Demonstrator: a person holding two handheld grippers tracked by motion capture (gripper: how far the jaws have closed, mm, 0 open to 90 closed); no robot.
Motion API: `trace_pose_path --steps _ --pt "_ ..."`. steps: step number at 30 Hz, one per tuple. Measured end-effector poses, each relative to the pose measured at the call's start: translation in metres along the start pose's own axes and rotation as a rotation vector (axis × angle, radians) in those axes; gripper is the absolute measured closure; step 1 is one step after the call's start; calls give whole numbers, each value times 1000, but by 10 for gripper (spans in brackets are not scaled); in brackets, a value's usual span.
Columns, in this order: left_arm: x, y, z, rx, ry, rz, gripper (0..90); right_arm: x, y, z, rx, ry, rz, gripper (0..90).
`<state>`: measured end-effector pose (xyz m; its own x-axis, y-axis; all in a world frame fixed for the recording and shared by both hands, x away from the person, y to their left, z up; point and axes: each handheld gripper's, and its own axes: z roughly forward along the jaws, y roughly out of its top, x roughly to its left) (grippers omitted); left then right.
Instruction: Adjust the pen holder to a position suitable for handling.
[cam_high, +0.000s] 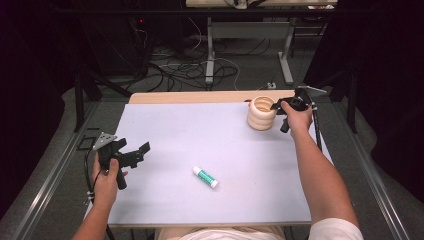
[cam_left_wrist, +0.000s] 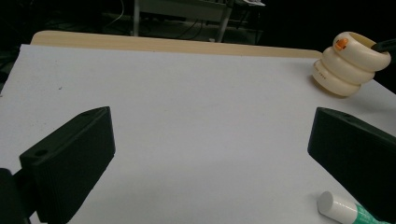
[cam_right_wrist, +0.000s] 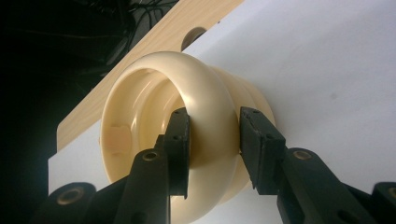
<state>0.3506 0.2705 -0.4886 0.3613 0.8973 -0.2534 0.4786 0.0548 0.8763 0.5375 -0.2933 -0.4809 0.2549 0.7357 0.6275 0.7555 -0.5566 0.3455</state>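
A cream ribbed cup (cam_high: 261, 114) shaped like stacked rings stands at the far right of the white mat (cam_high: 200, 135). My right gripper (cam_high: 274, 106) is shut on its rim. In the right gripper view one jaw is inside the cup (cam_right_wrist: 205, 107) and the other outside, and the gripper (cam_right_wrist: 212, 135) pinches the wall. My left gripper (cam_high: 140, 152) rests at the mat's left edge, open with nothing between its jaws (cam_left_wrist: 210, 154). A white and green glue stick (cam_high: 205, 177) lies on the mat near the middle front. It also shows at the lower right of the left gripper view (cam_left_wrist: 345, 210), with the cup (cam_left_wrist: 348, 63) far off.
The mat covers a wooden table whose far edge (cam_high: 200, 96) shows as a bare strip with a hole near the cup. Beyond the table lie floor cables (cam_high: 190, 67) and the legs of another table (cam_high: 287, 55).
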Motion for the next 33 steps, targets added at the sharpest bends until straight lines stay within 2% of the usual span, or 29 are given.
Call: trace_pose_path --steps 3,5,6,7,8,9,11,12,14,19,22,25,28,31,32,33 --pt "0 0 0 -2 0 -1 5 7 -5 -2 31 12 -32 652" --pt "1 0 -1 2 1 2 5 9 -7 -2 33 23 -43 652" --pt "1 0 -1 2 1 2 5 11 -8 -3 57 29 -47 652" --pt "1 0 -1 2 0 2 5 12 -9 -2 49 34 -53 652" --pt "1 0 -1 2 1 2 5 14 -11 -3 68 34 -65 652" --pt "1 0 -1 0 1 3 5 16 -12 -2 65 38 -64 652" --pt "1 0 -1 2 2 3 5 20 -16 -2 106 35 -85 652" --pt "1 0 -1 1 2 4 5 20 -16 -2 106 35 -85 652" --pt "1 0 -1 2 3 3 5 25 -21 -1 130 41 -118 652" --pt "1 1 -1 1 6 4 5 34 -30 2 168 59 -132 652" --pt "1 1 -1 -2 7 1 5 42 -40 6 203 76 -177 652" --pt "1 1 -1 0 7 4 5 49 -48 9 216 96 -182 652" --pt "1 1 -2 -2 8 6 5 54 -53 10 250 93 -205 652" --pt "2 1 -2 -4 8 6 5 57 -57 12 254 96 -212 652" --pt "2 1 -2 -4 8 6 5 58 -60 13 256 112 -218 653" --pt "2 1 -2 -4 7 6 5 60 -63 13 282 107 -226 653"
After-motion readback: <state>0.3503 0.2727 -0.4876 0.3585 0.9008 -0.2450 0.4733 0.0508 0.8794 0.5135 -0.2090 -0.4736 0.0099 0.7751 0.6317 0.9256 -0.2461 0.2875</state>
